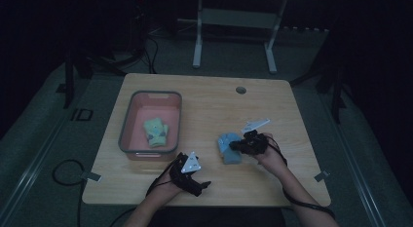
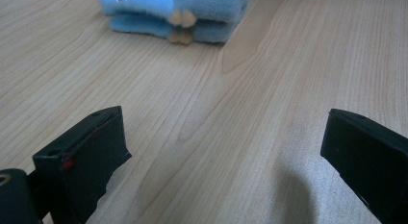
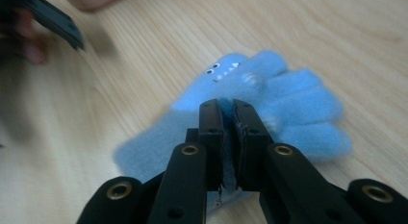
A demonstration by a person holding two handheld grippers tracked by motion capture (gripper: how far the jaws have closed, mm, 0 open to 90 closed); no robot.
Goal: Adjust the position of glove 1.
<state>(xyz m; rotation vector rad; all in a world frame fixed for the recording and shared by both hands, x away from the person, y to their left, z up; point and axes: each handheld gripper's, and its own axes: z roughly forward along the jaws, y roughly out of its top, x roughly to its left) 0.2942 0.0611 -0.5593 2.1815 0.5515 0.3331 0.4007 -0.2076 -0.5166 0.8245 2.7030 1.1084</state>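
Blue glove (image 3: pixel 269 106) lies flat on the bench (image 1: pixel 204 95), right of centre, near your right hand. Fuzzy, fingers spread, little face print near the cuff side. Right tool (image 3: pixel 230 116) is clenched on it, with a pinch of blue fleece showing between the jaws, so you've got fabric only, not the whole thickness. From the high view the right tool (image 1: pixel 238 144) sits at the glove's (image 1: pixel 229 149) right edge.

Likely step: lift it and carry it to the red bin (image 1: pixel 127 124) on the left, where a green glove (image 1: pixel 156 132) already lies. Keep the pinch tight. Fleece is soft and will slip if you ease off. Lift straight up before you go sideways, so the loose fingers don't drag on the wood. Clear the bin's near wall with the hanging part, not just the tool.

Left tool (image 2: pixel 221 152) is released, jaws wide apart over bare bench, nothing between them; in the high view it (image 1: pixel 195 180) rests near the front edge, just right of the bin's corner. That's roughly in your carry path, so pass behind it or pull it back first.
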